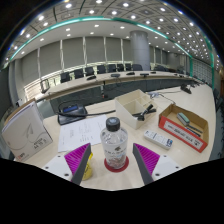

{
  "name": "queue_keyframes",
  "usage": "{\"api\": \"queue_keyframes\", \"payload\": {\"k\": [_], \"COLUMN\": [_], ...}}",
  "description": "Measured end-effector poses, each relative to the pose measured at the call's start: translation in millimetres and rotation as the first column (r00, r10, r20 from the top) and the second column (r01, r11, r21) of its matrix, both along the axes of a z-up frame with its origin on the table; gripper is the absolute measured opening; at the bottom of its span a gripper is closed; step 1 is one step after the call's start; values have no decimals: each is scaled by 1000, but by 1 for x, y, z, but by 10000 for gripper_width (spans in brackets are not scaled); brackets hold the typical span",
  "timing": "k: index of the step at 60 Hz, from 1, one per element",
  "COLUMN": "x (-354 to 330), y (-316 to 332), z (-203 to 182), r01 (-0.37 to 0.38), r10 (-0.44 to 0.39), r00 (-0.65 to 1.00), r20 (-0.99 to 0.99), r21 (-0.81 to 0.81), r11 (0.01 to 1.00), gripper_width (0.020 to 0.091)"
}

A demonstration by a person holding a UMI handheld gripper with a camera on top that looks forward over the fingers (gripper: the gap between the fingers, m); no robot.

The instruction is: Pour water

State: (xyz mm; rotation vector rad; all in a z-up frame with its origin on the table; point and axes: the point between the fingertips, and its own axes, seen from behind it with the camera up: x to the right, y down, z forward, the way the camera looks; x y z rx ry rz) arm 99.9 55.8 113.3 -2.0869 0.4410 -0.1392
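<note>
Both fingers (pixel 78 165) of the gripper (pixel 113 168) stand apart, jaws open, level and pointed straight ahead over the table (pixel 150 112). Between them, with a gap at each side, stands the water bottle (pixel 114 143), upright and capped, on a red coaster (pixel 117 165). Judgement: close squarely on the bottle's middle before lifting. Beyond lie a cardboard box (pixel 131 103) and a red tray (pixel 184 128).
</note>
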Motion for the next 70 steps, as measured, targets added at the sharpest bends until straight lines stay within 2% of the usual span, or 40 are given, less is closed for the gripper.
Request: {"api": "queue_keyframes", "payload": {"k": [8,18,27,36,50,70], "x": [-38,-81,-127,-151,-155,-142], "y": [-43,-112,-170,-215,-257,-272], "z": [33,80,108,112,110,112], "r01": [-42,-93,-174,-210,-215,-241], "r10": [40,95,178,220,228,265], "r00": [999,995,984,974,972,958], "r20": [-35,19,22,50,59,112], "r21": [-61,-117,-132,-153,-172,-190], "r11": [997,989,976,966,961,952], "gripper_width": [862,863,859,863,860,861]}}
